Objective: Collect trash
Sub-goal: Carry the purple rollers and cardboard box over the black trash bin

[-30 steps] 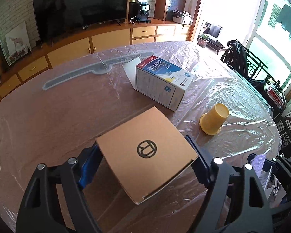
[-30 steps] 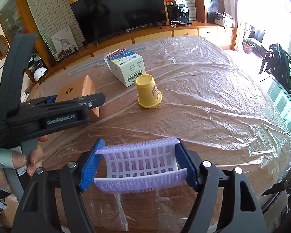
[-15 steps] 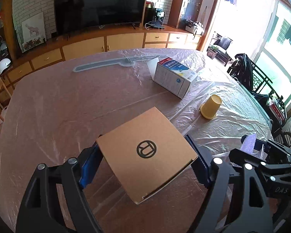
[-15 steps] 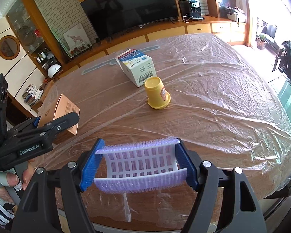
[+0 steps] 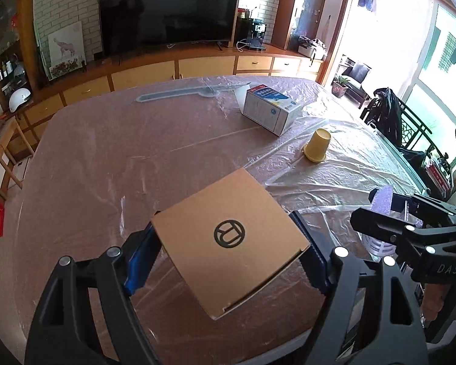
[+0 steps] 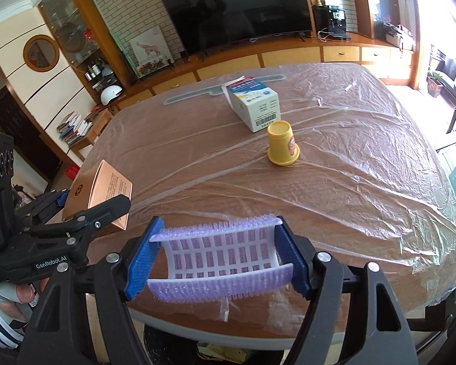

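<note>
Carry-off step, by the look of it. Left gripper (image 5: 225,261) is clamping the brown cardboard box (image 5: 228,237) above the table (image 5: 106,158) edge; right gripper (image 6: 217,257) is pinching a purple bristled plastic piece (image 6: 219,255). White carton (image 6: 253,103) and upturned yellow cup (image 6: 282,146) are waiting mid-table. Next: finding a bin; none visible.

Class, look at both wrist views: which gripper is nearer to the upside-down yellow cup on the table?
Right, I judge. The right gripper, clamping a purple brush, faces the yellow cup across bare table; the left gripper, holding a cardboard box, sits further off to the side.
</note>
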The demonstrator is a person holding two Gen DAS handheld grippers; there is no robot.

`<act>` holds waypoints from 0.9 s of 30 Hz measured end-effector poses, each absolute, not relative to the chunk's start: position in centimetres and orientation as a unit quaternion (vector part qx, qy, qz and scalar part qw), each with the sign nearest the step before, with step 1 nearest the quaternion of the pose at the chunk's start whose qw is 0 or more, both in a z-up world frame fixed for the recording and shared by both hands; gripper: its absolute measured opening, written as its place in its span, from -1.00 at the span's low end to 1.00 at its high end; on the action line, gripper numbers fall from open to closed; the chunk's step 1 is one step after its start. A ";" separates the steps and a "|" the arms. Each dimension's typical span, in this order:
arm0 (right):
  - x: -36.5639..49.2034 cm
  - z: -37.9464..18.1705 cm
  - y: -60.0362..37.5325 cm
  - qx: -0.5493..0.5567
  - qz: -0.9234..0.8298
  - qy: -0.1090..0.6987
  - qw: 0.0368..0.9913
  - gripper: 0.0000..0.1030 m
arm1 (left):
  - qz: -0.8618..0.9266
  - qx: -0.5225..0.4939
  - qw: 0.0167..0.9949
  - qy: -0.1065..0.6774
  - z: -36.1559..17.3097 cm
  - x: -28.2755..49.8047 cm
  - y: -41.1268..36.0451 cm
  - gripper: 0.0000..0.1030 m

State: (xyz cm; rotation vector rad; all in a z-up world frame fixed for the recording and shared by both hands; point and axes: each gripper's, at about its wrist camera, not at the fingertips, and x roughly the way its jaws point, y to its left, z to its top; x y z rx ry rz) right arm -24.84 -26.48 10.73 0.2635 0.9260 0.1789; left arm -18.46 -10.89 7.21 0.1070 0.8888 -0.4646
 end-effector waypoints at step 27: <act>-32.9 11.7 -26.1 0.099 0.145 0.462 0.869 0.39 | -0.273 0.082 0.855 0.433 7.1 -27.4 -9.6 0.58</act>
